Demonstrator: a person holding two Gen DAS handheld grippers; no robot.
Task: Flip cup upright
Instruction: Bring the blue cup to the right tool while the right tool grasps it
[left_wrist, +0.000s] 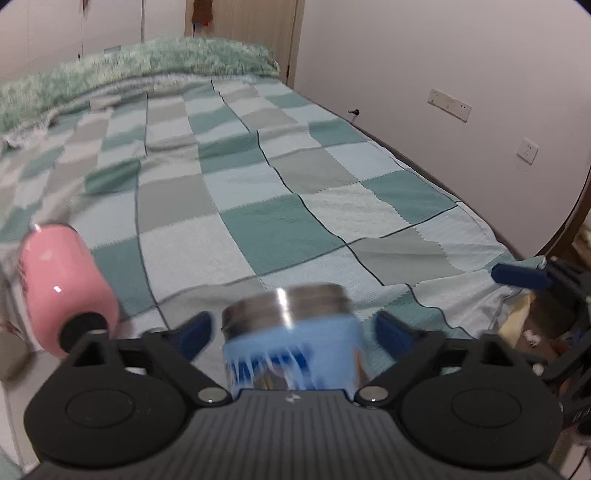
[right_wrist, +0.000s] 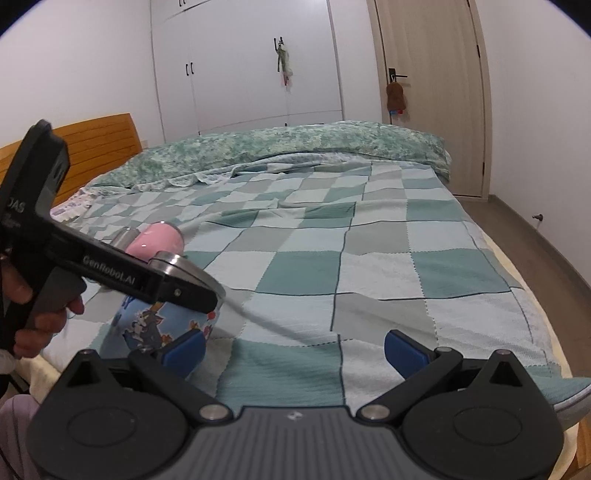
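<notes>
The blue cartoon-printed cup (left_wrist: 291, 347) sat low in the centre of the left wrist view, between the blue pads of the left gripper (left_wrist: 293, 330), its steel rim band turned toward the upper part of the frame. It was blurred, and the pads stood visibly apart from its sides, so the jaws were spread and not clamped on it. In the right wrist view the same cup (right_wrist: 162, 328) appeared at lower left, printed wall showing beneath the left gripper's black body, with its steel rim tilted up and to the right; whether its base rested on the bedspread could not be told.

Just beside it, toward the left edge of the left wrist view, a pink bottle (left_wrist: 66, 284) lay on its side, its black end nearest the camera.

The right gripper (right_wrist: 295, 350) hung over the checked bedspread (right_wrist: 369, 266) at the bottom of its own view, jaws wide and holding nothing, well apart from the cup.

Judged from this, the flip looked nearly done or just released: the rim faced upward though the cup seemed tilted. What remained was confirming it stood steady on the soft cover and drawing the left gripper clear without knocking it.
</notes>
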